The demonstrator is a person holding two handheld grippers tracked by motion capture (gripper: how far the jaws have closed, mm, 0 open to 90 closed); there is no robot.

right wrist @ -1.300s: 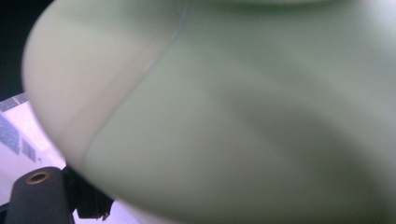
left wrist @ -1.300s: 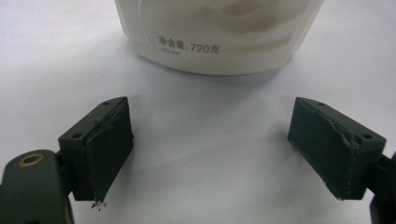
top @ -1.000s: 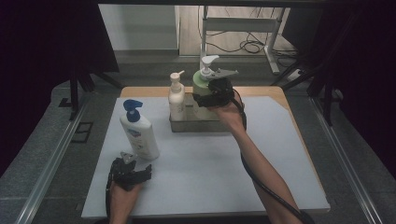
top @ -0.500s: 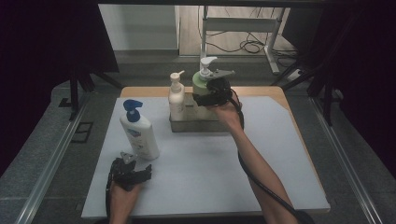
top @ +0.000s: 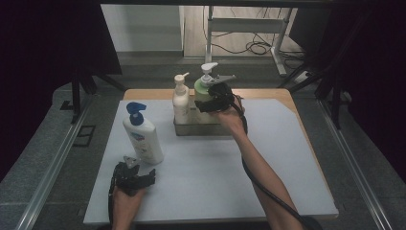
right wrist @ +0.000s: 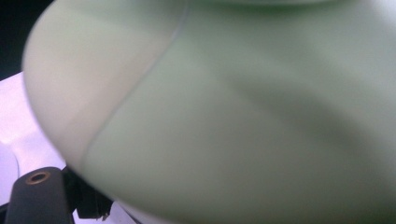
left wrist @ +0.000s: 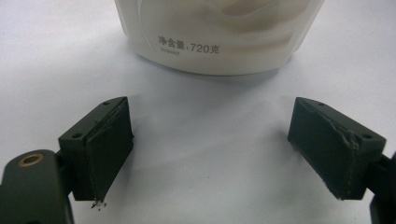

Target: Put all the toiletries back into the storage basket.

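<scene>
I took the grey tray (top: 201, 129) at the far middle of the white mat (top: 268, 167) as my landmark. Standing upright in its right half was the green pump bottle (top: 203, 92), its long axis vertical, with the cream pump bottle (top: 180, 98) just beside it in the left half. My right gripper (top: 210, 101) sat at the green bottle's shoulder, coming in from the near right side; in the right gripper view the pale green wall (right wrist: 243, 121) pressed up against the lens, with one black jaw peeking from beneath it. The jaws stood wide around that body, and I judged them clamped on it, though the pads' contact was hidden. Any lift or lowering would run straight along that vertical axis relative to the tray.

Left of the tray and nearer me stood the white bottle with the blue pump (top: 142, 136). My left gripper (top: 136, 175) rested on the mat just short of it, jaws spread wide and holding nothing. Its view showed the bottle's base (left wrist: 219, 37), printed "净含量:720克".
</scene>
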